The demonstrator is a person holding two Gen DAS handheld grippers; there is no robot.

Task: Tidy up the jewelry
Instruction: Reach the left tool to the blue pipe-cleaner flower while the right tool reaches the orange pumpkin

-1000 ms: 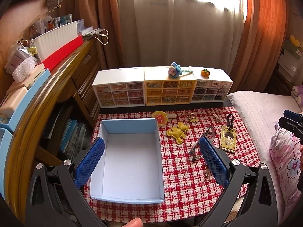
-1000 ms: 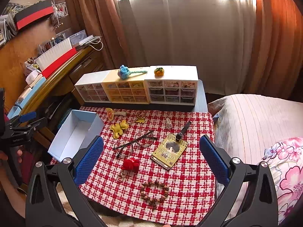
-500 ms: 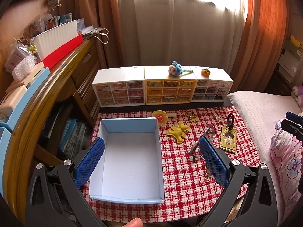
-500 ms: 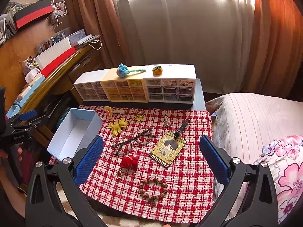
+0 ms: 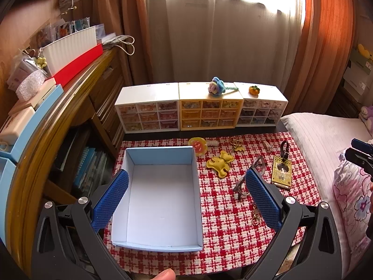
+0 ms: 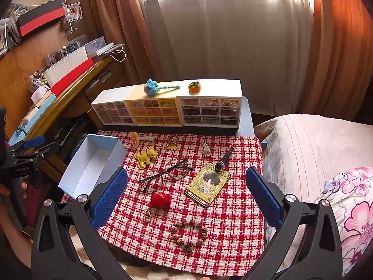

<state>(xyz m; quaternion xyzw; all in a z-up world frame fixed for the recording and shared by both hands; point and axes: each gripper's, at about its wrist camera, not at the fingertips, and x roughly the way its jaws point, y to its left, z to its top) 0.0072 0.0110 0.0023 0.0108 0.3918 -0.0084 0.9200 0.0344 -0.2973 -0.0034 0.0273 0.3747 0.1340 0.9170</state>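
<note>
An empty light-blue box stands on the red checked cloth, left side; it also shows in the right wrist view. My left gripper is open above the box. My right gripper is open above the cloth, over a red knot charm, a wooden bead bracelet, glasses and a gold card tag. A yellow bear charm, a gold keyring and a small vial lie farther back.
Three small drawer cabinets line the back of the table, with a crochet flower and a small pumpkin on top. A wooden desk with boxes is left. A bed with floral pillow is right.
Both views have shifted very slightly; the right gripper has drawn back and up a little. Nothing on the cloth has moved.
</note>
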